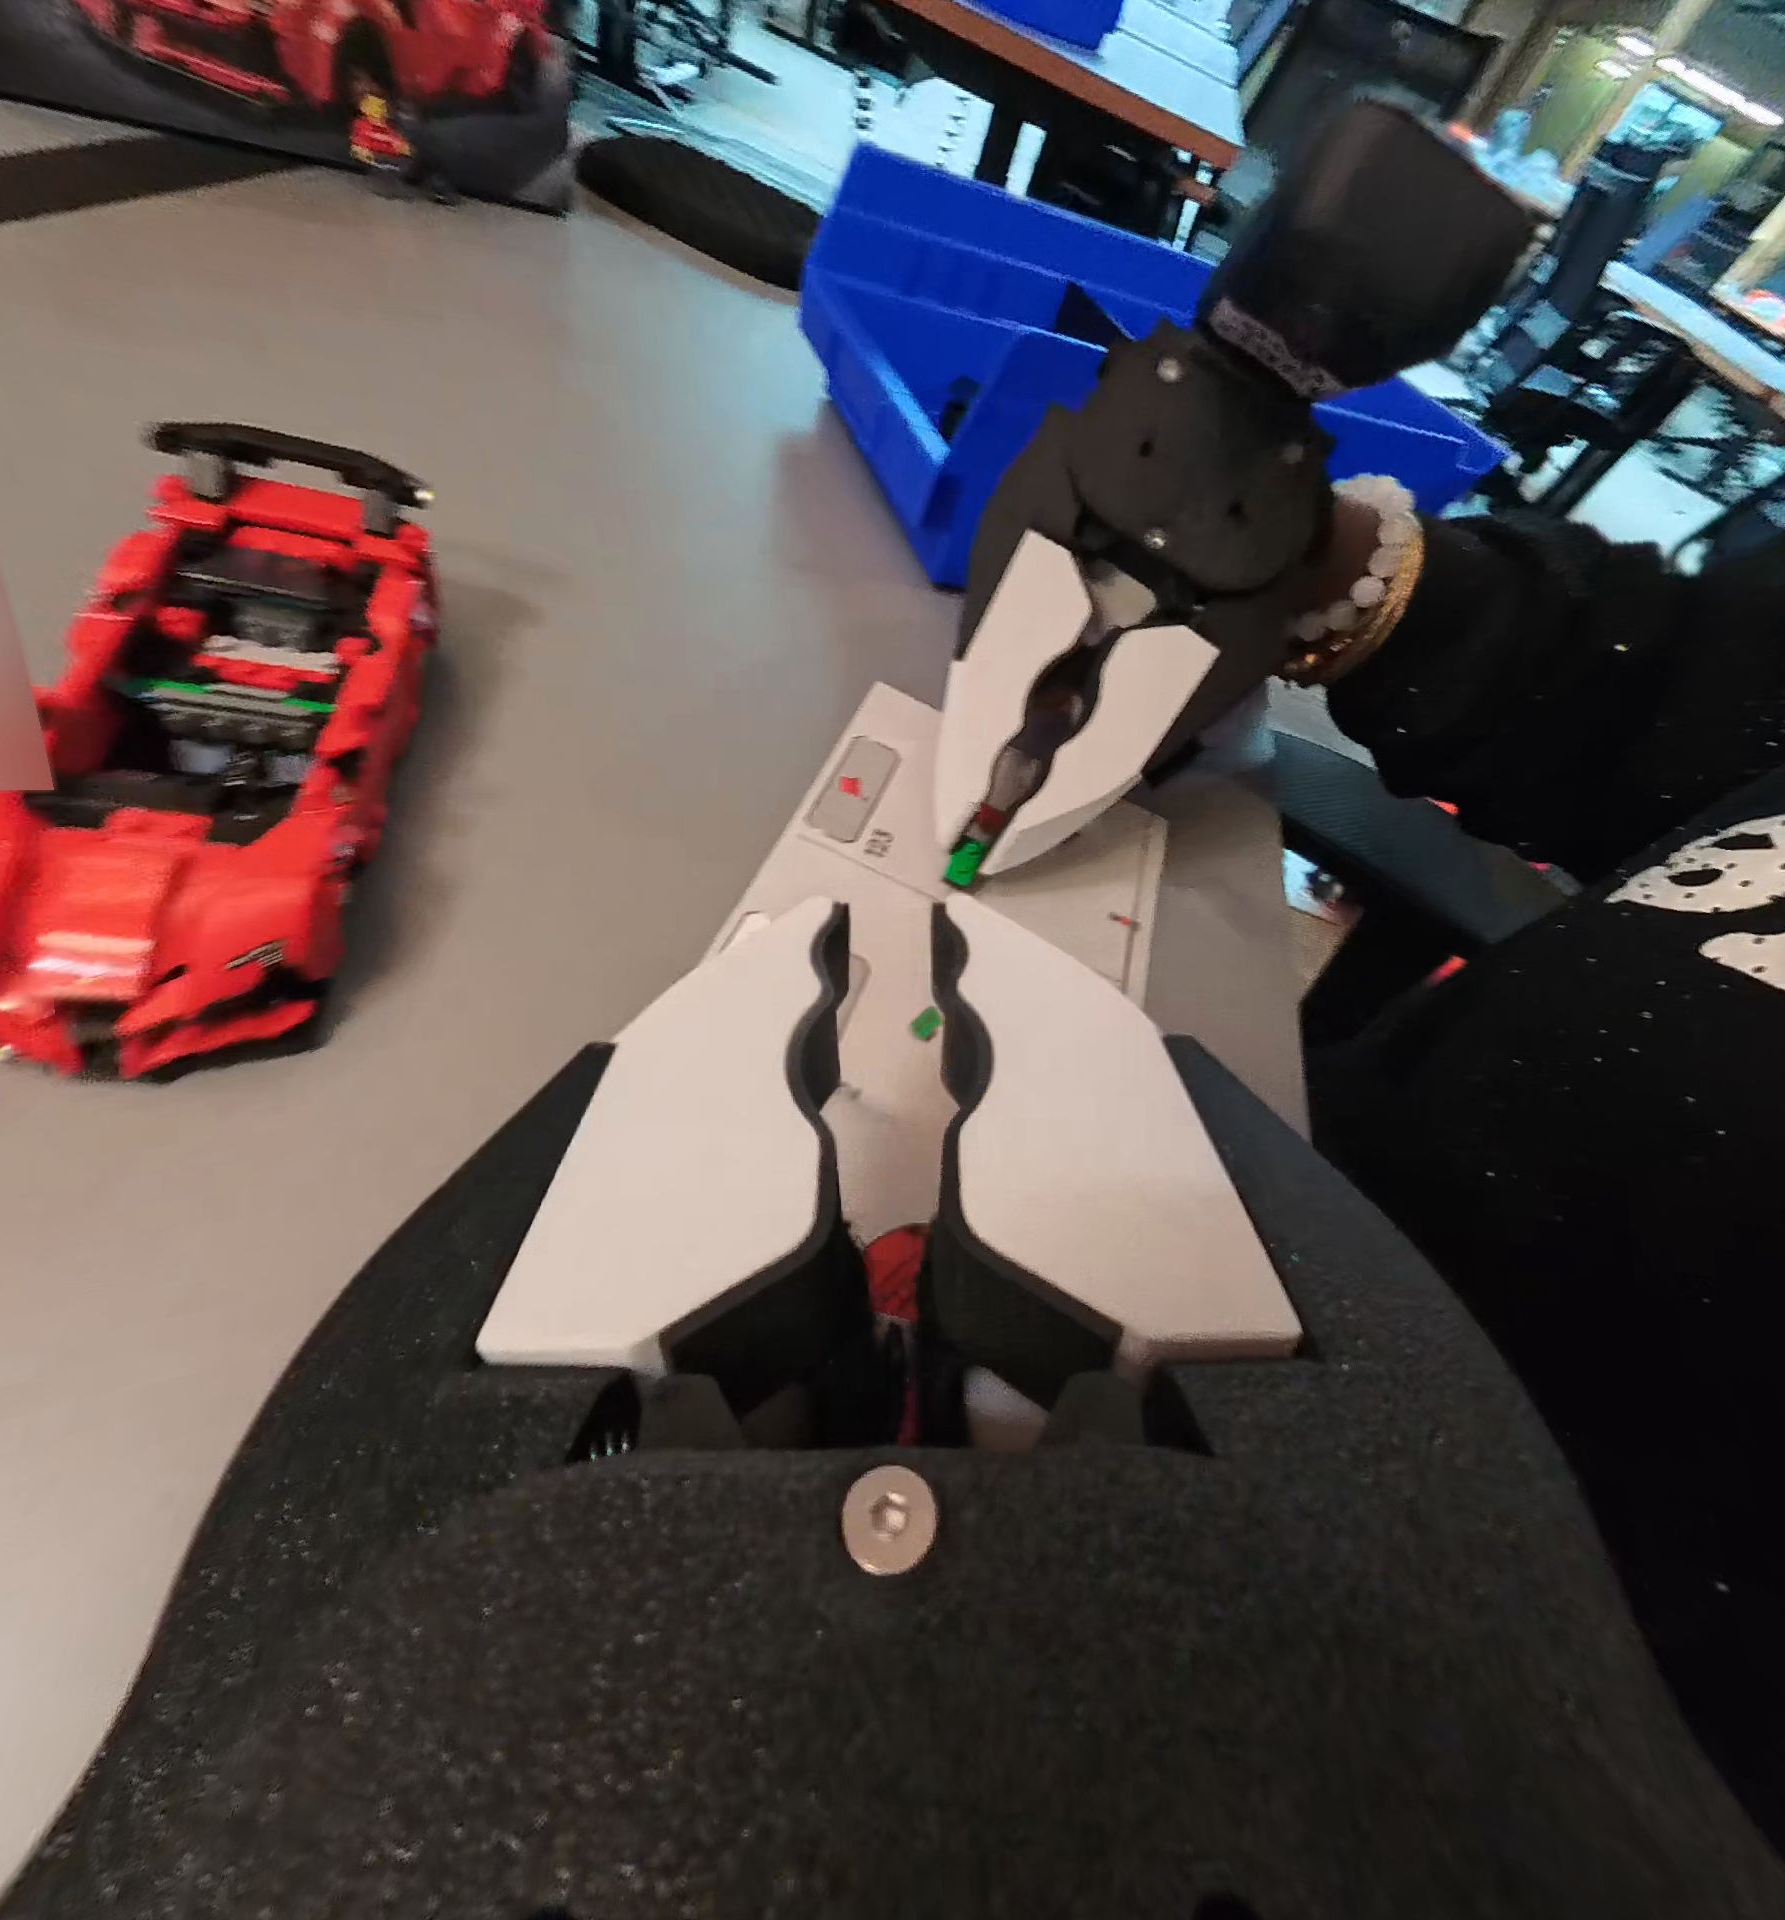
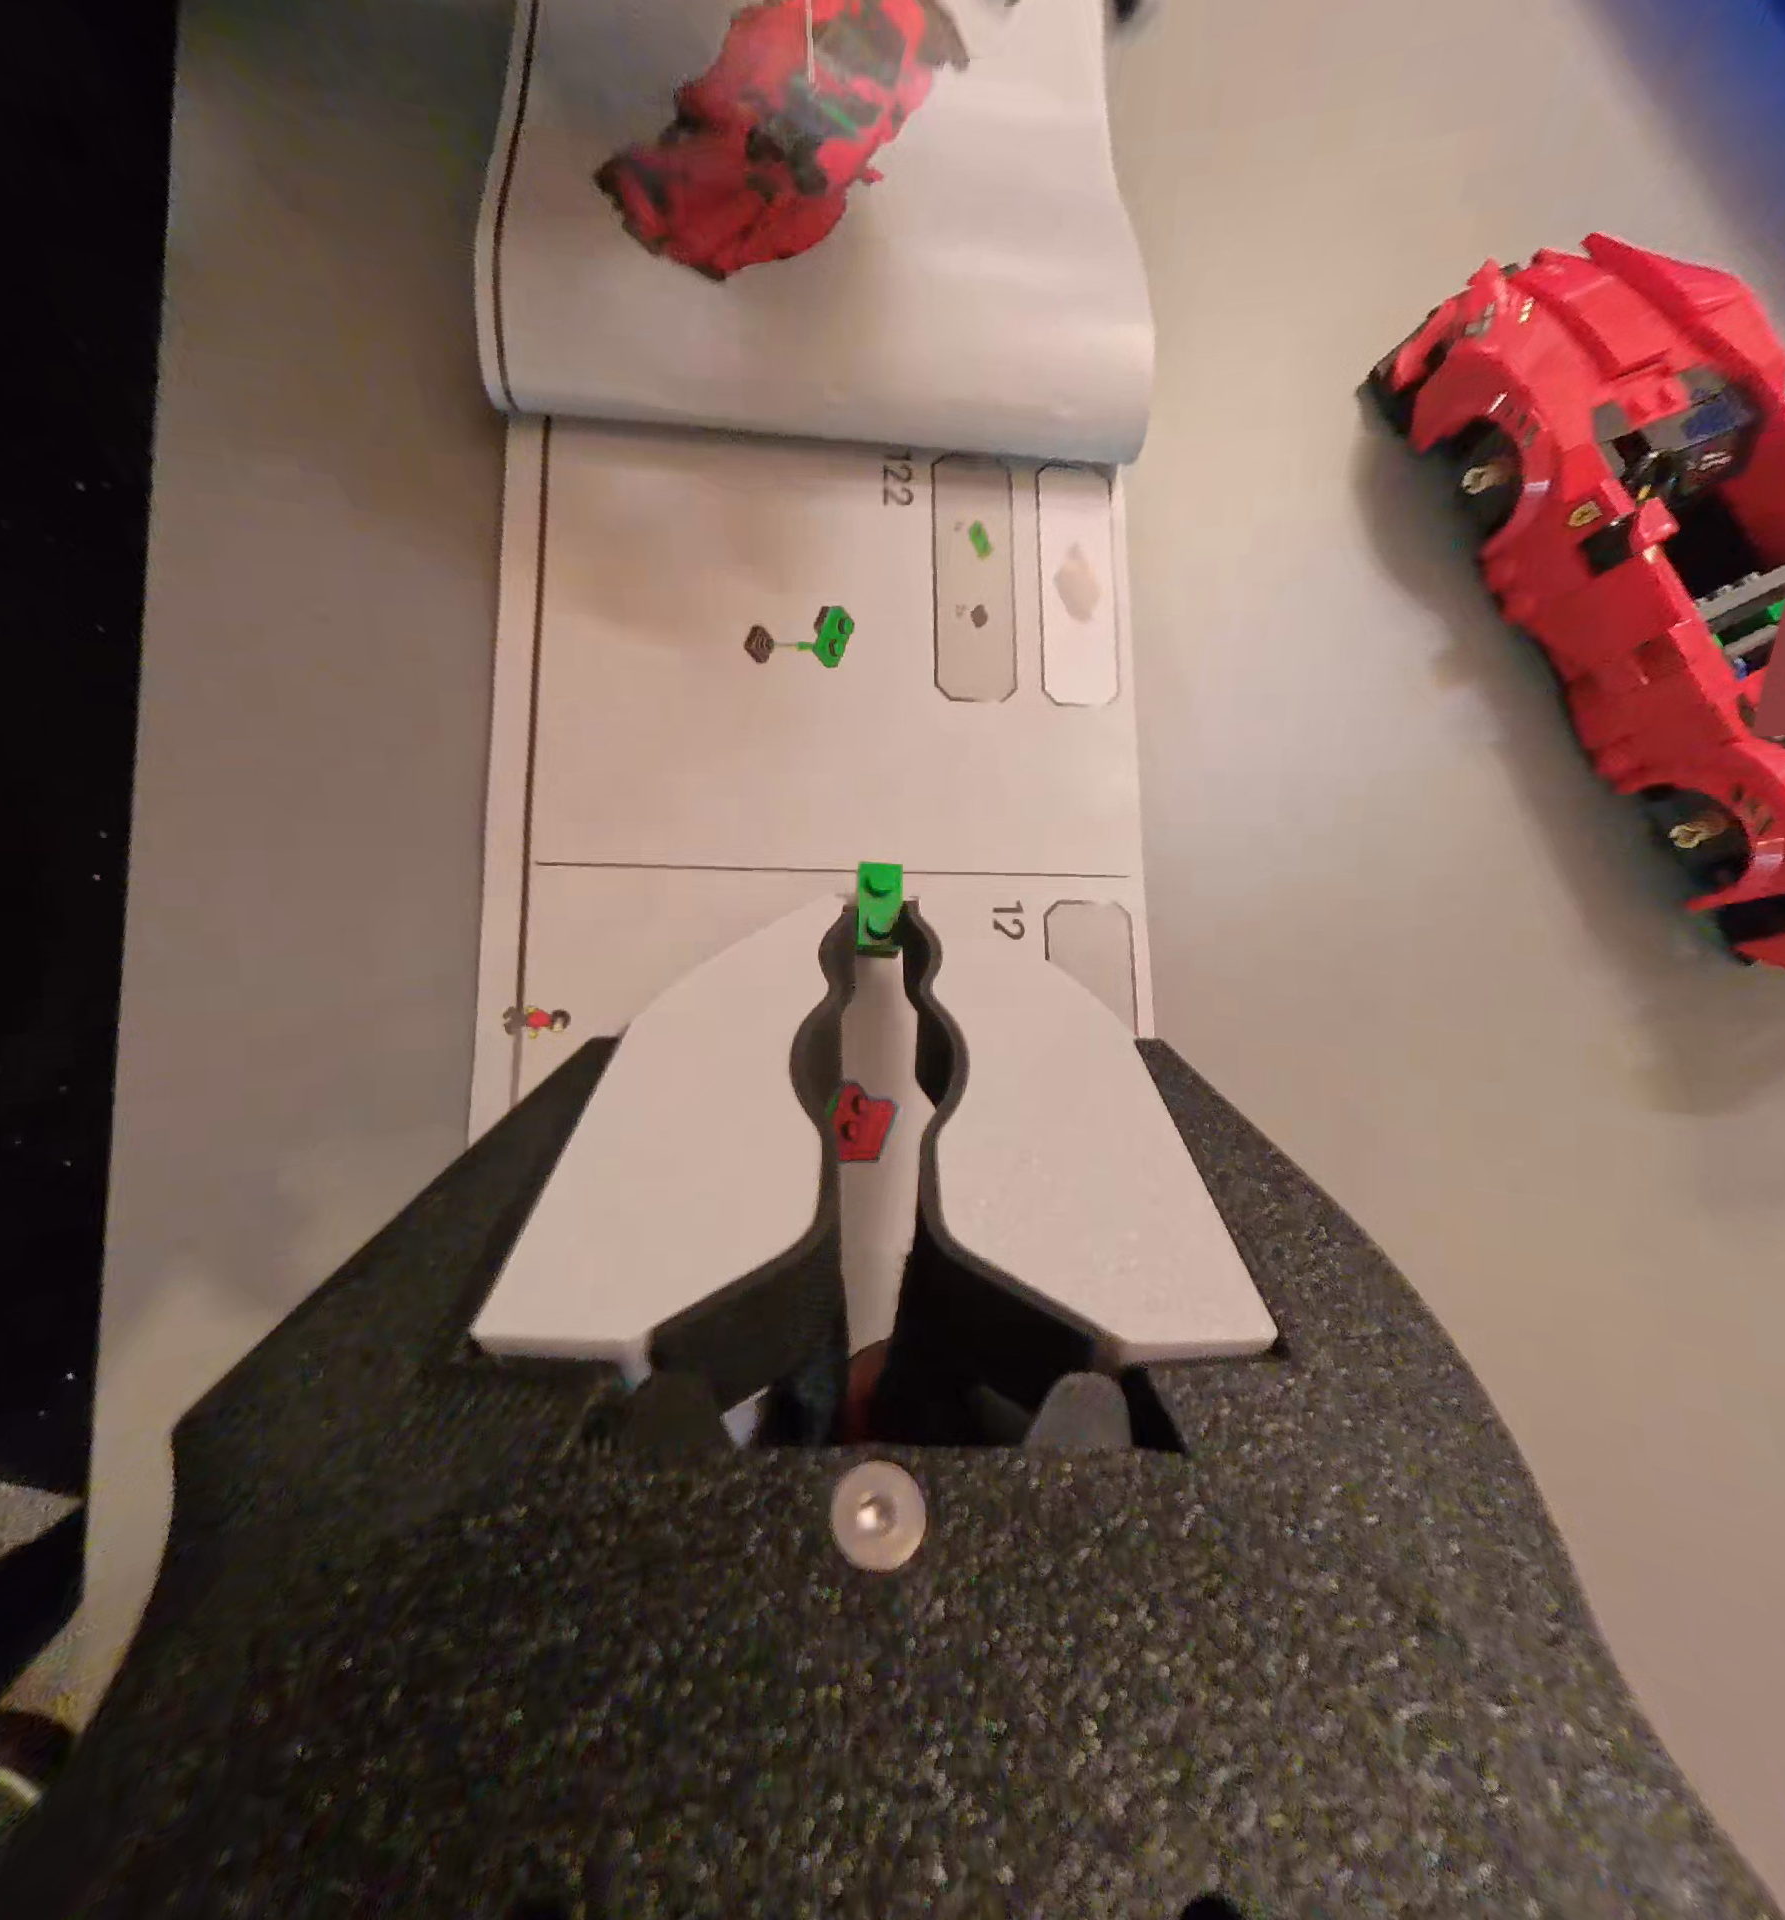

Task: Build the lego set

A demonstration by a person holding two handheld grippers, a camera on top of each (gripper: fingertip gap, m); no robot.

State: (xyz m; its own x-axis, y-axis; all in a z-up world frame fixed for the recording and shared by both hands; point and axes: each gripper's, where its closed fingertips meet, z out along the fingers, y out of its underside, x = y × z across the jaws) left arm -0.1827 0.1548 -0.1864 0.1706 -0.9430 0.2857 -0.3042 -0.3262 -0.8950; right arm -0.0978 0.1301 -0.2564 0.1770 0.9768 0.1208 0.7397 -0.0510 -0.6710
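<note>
My right gripper (image 2: 880,920) pinches a small green lego piece (image 2: 879,906) over the open instruction booklet (image 2: 722,748) on a plain grey table (image 1: 576,436).

My left gripper (image 1: 890,920) hangs just above the booklet's near end with its fingers apart, nothing between them; the right one's tips are clamped on the green piece, which touches or nearly touches the page, can't tell which. The half-built red lego car (image 1: 192,748) sits on the table well apart from the booklet, black spoiler at its far end. A blue bin (image 1: 929,312) stands at the far table edge, and the set's box (image 1: 275,73) at the far corner. Behind is a workshop room with other benches, blurry. My black sleeve and bead bracelet (image 1: 1376,561) show behind the right gripper.
</note>
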